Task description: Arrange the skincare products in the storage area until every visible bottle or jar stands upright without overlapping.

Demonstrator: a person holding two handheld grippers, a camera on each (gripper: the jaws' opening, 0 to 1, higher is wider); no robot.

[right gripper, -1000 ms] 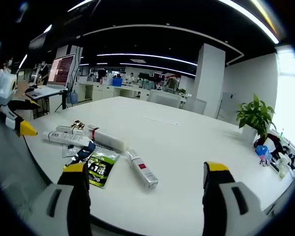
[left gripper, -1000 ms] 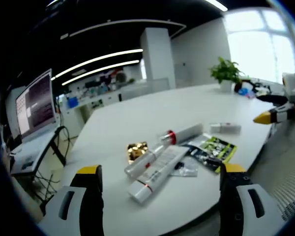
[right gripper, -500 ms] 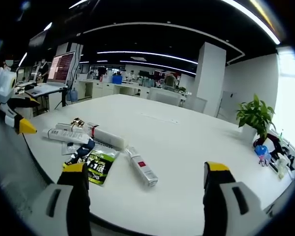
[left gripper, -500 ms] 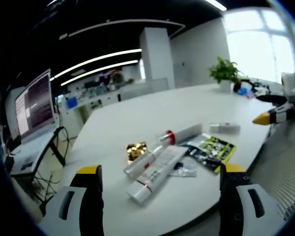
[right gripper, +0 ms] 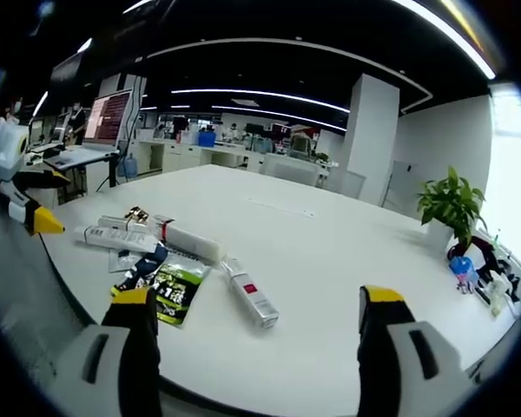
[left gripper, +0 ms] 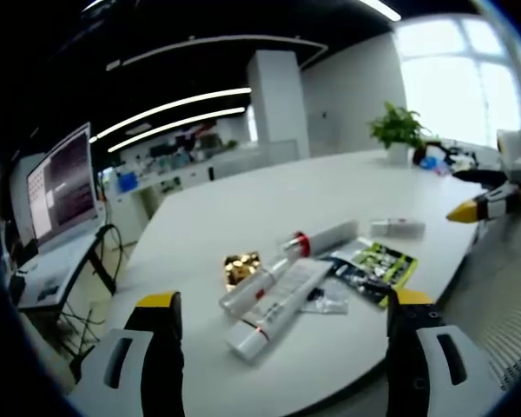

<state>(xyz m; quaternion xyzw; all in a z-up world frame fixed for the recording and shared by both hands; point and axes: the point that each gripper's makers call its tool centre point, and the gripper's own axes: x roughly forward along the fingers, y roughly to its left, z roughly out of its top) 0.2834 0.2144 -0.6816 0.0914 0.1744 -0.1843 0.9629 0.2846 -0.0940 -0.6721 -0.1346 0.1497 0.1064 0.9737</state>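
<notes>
My left gripper (left gripper: pixel 282 356) and right gripper (right gripper: pixel 256 352) both hang with jaws spread, empty. White plastic tubes (left gripper: pixel 278 304) lie flat beside a green foil sachet (right gripper: pixel 175 291) on the white table (right gripper: pixel 330 261).

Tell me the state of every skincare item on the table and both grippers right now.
Red-collared tube: lying flat.
Long white tube: lying flat, against the clear bottle.
Clear bottle: on its side.
Small tube: lying flat, apart.
Green sachet: flat.
Gold jar: pose unclear.
Left gripper: open, empty.
Right gripper: open, empty.

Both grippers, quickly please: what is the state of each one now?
Left gripper: open, holding nothing.
Right gripper: open, holding nothing.
</notes>
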